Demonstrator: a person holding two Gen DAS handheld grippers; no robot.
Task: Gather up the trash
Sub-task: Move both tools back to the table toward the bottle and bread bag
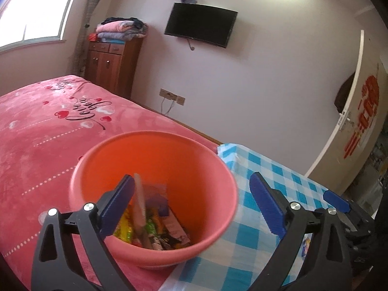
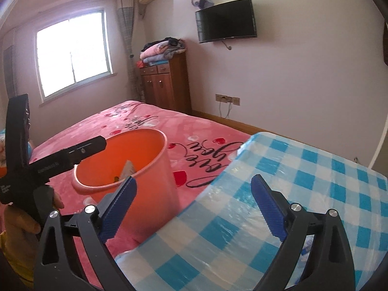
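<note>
1. Our left gripper [image 1: 191, 206] was wide open over the orange bin [image 1: 155, 194] on the pink bed [image 1: 36, 145]; wrappers [image 1: 155, 228] lay inside.
2. Our right gripper [image 2: 194, 206] was open and empty above the checked table [image 2: 266, 181].
3. We think more trash needed finding next.

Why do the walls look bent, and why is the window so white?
Left wrist view: fisheye lens curves the door; the window is blown out. Right wrist view: the window glares too, and the checked tablecloth shows shiny reflections.
</note>
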